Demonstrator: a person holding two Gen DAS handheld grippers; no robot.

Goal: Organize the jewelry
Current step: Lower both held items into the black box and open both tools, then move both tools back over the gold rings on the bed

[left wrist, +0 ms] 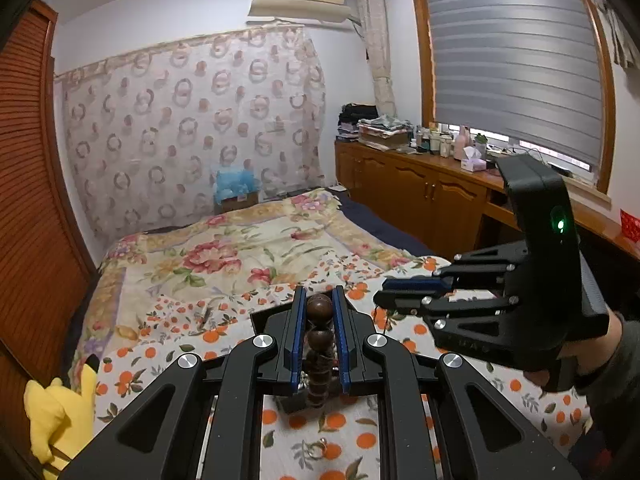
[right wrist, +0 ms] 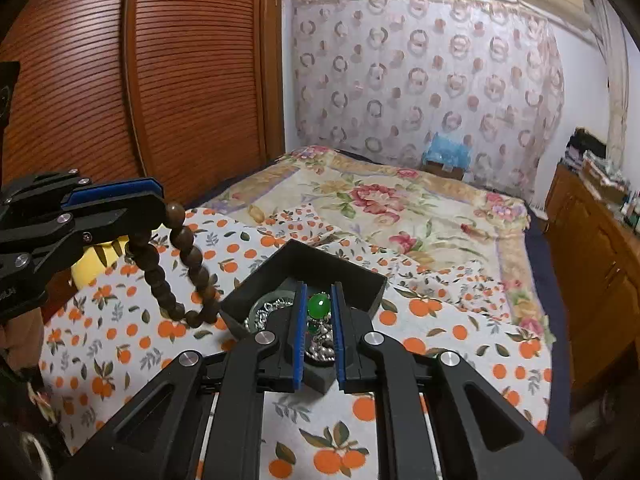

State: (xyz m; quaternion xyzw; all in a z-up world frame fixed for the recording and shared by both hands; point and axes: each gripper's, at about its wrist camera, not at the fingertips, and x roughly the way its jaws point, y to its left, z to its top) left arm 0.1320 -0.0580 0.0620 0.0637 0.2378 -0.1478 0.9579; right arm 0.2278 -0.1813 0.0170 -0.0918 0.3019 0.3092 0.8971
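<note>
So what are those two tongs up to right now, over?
Left tongs shut on brown bead bracelet, lifted. Right tongs shut on green-stone pendant above black box. Nothing in the way.

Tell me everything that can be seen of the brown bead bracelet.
The brown bead bracelet is a closed loop of round, dark brown beads that look like wood, some glossy. The left gripper is shut on its top beads, so it hangs in the air over the orange-print cloth. Its lowest beads hang near the black box; whether they touch is unclear.
</note>
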